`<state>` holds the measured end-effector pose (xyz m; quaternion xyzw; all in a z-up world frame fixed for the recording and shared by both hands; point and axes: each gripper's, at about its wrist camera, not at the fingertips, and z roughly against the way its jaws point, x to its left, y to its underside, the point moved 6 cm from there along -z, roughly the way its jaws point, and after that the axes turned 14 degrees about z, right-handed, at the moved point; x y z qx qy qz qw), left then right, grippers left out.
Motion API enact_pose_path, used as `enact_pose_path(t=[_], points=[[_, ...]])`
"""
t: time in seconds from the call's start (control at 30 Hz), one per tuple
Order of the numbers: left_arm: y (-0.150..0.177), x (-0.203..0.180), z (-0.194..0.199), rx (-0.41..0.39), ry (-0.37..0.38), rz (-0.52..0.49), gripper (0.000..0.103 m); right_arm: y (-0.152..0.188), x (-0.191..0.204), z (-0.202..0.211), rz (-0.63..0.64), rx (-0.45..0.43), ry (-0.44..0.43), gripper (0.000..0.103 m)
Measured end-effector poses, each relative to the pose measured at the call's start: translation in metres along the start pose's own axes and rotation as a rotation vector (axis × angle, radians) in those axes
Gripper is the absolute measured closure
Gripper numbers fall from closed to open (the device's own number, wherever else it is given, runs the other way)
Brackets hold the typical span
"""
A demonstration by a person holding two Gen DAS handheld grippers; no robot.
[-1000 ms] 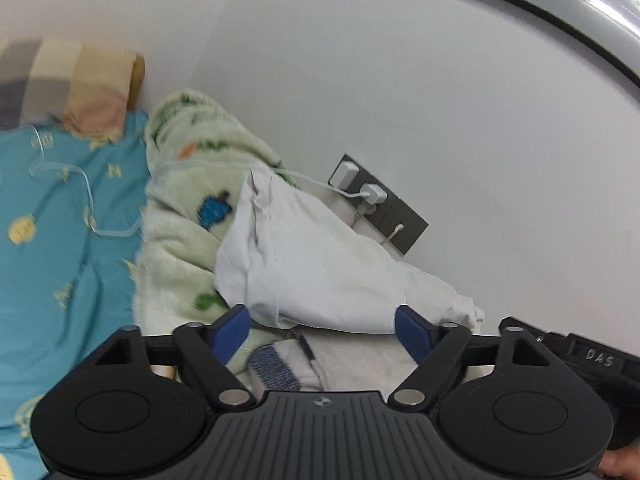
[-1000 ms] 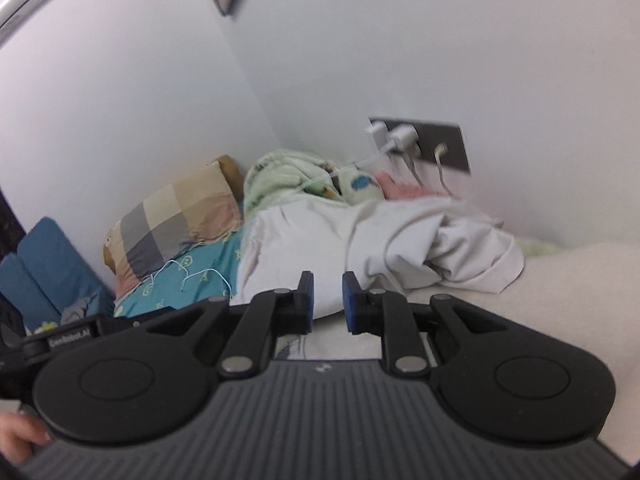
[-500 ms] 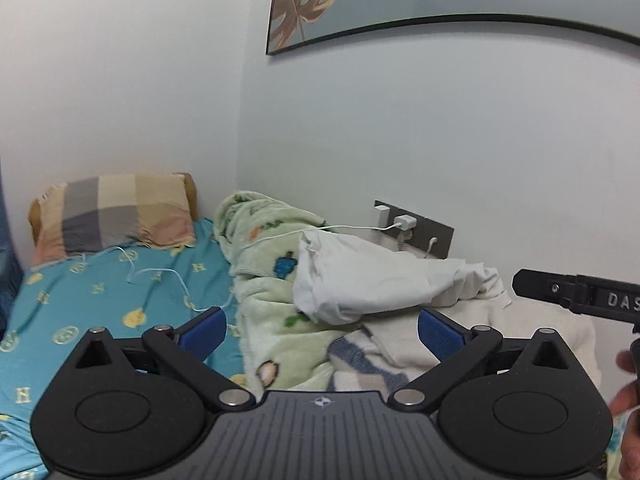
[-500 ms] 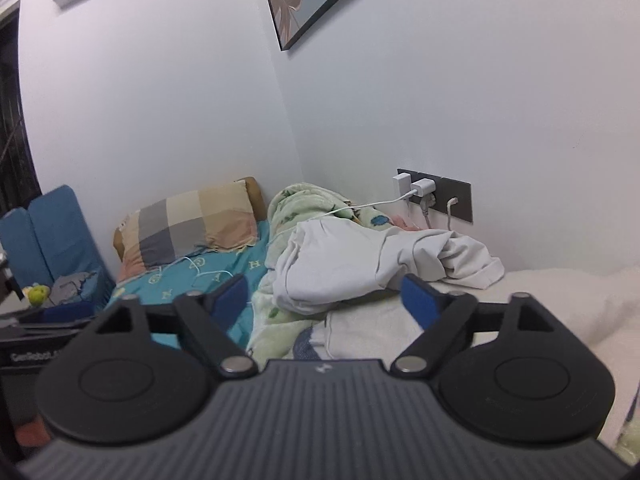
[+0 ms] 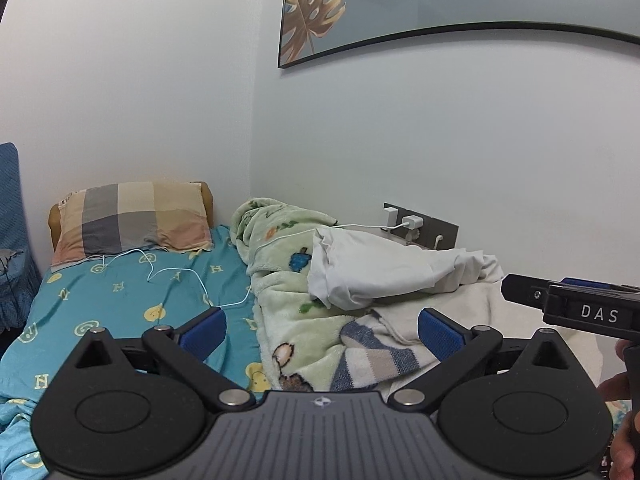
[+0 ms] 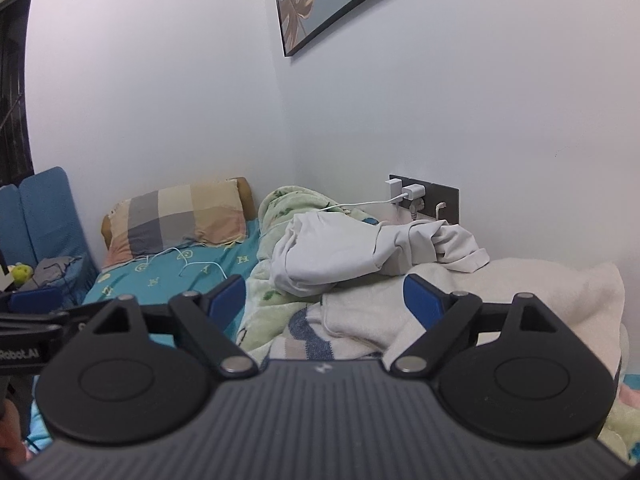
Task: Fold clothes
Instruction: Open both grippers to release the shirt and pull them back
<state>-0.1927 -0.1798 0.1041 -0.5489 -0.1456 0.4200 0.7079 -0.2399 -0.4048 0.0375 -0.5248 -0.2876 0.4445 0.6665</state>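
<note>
A: Clothes [image 5: 384, 268]: where?
B: I see them bunched on the bed [image 5: 132, 292] blanket [image 5: 280, 304], twelve o'clock.
A: Tools?
B: Left tool [image 5: 322, 330] and right tool [image 6: 325, 300] both gape, empty.

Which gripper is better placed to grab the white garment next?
Right, marginally. The white garment lies almost centred ahead of the right gripper; for the left gripper it sits off to the right. Both are open, holding nothing.
</note>
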Motion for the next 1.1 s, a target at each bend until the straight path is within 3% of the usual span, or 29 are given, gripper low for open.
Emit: enact_pose_path(t=[1.1], points=[[-0.001,0.024,0.029,-0.013,-0.025,0.046,0.000,0.006,0.020,0.014,0.071,-0.027,0.042,0.016]])
